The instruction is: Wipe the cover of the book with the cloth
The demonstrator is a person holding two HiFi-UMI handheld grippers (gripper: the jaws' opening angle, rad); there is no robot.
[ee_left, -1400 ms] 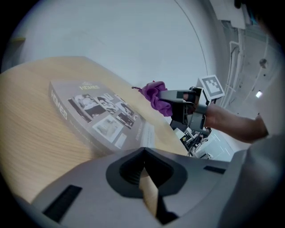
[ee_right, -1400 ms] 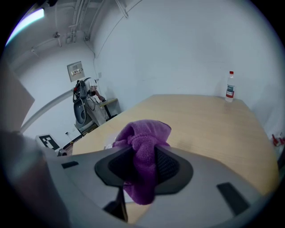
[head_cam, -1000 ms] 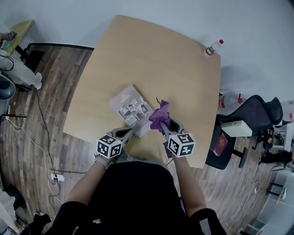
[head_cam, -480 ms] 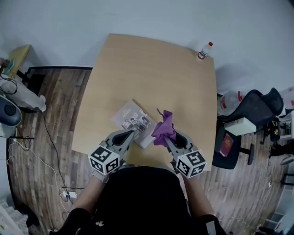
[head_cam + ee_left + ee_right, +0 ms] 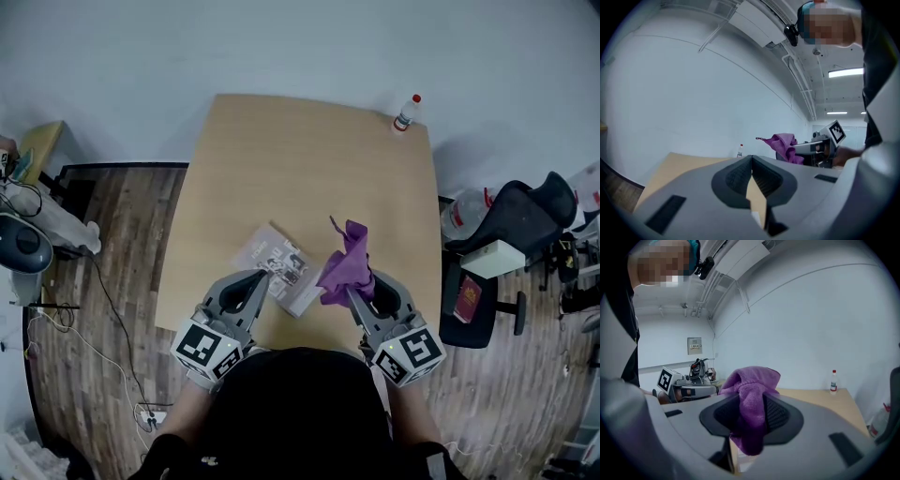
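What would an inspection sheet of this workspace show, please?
Surface: wooden table, pale top.
Job's things: book lies near the front edge; purple cloth is bunched in the right tongs.
Clutter: bottle at the far corner.
Grippers: left tongs shut, empty; right tongs shut on the cloth.
Cables: cable trails across the floor at the left.
Surroundings: plank floor, chair at the right, white wall.

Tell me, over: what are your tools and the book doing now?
Left tool shut, empty. Right tool shut on purple cloth. Book flat on table, cloth not touching it. Only a bottle at far corner, nothing blocking.
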